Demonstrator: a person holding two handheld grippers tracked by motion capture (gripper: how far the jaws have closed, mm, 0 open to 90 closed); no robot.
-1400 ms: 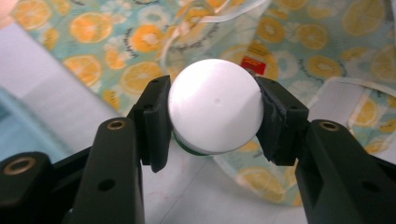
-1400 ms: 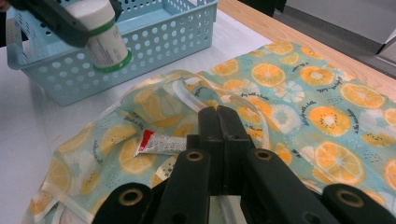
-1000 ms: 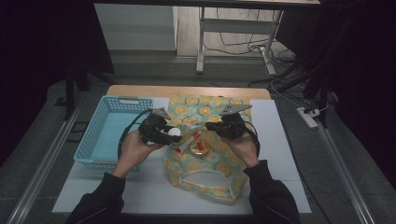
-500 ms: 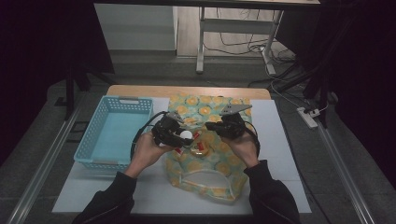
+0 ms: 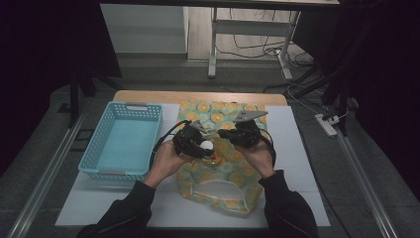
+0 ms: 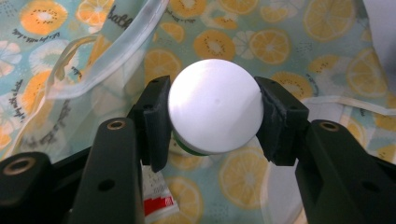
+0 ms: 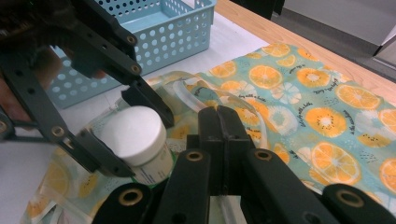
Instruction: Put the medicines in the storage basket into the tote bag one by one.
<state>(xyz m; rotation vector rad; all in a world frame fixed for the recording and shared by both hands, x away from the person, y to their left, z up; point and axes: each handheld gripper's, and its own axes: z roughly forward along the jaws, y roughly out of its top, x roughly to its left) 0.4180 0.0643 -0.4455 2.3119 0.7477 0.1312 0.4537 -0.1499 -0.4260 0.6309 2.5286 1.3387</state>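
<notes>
A: While the left gripper (image 6: 212,119) is clamping that white-capped jar (image 6: 215,112) by its lid, where's it hanging?

B: Right over the orange-print bag (image 5: 225,171), mid-table, just beside the right gripper (image 7: 223,140).

A: And the right one?

B: Jaws are pressing tight together, pinching the bag's clear edge, looks like. Blue basket (image 5: 121,141) is sitting off to the left, well apart from the jar. Sthg red-and-white (image 6: 156,196) is lying under the jar, can't tell what.

Dim room, grey floor (image 5: 59,163), white-topped bench (image 5: 297,163) with wooden far edge, metal frame (image 5: 213,44), cables (image 5: 252,47), power strip (image 5: 327,124)
</notes>
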